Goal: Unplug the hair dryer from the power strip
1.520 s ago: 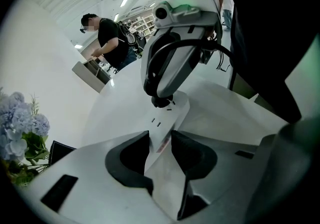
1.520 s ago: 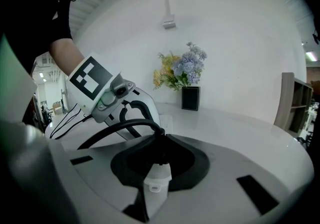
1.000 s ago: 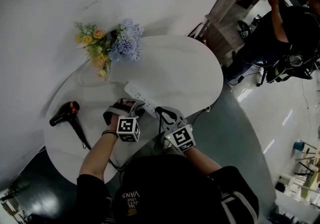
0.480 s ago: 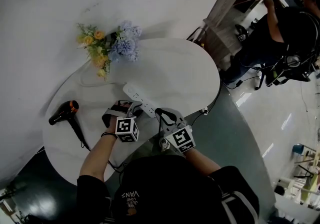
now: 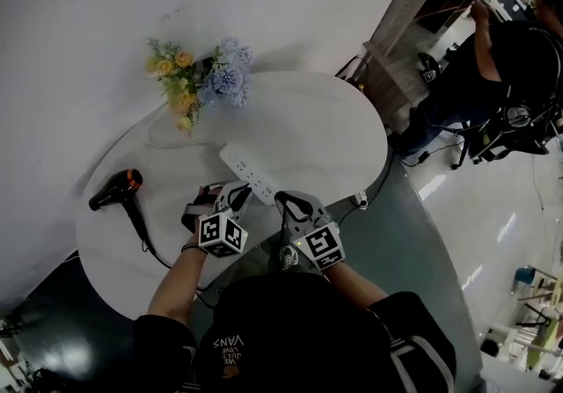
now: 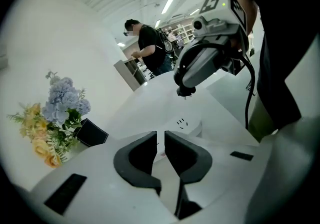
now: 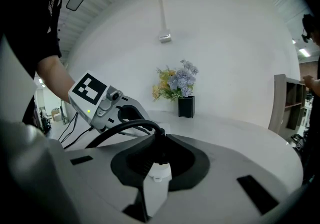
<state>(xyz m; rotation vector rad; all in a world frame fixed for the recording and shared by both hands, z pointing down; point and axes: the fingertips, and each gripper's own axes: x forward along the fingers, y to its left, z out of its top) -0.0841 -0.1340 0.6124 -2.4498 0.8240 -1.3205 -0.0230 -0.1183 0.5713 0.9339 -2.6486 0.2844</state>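
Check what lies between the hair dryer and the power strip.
Only bare table lies between the dryer and the strip, as the head view shows.

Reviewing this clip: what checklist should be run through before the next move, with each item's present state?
1. Plug out of the power strip: ok, its prongs hang clear above the sockets.
2. Right claw shut on the plug: ok.
3. Left claw off the power strip: ok; its jaws have just been closing, with nothing between them.
4. Cord free of snags: cannot tell, as it runs out of sight under the arms.
5. Hair dryer resting on the table: ok.
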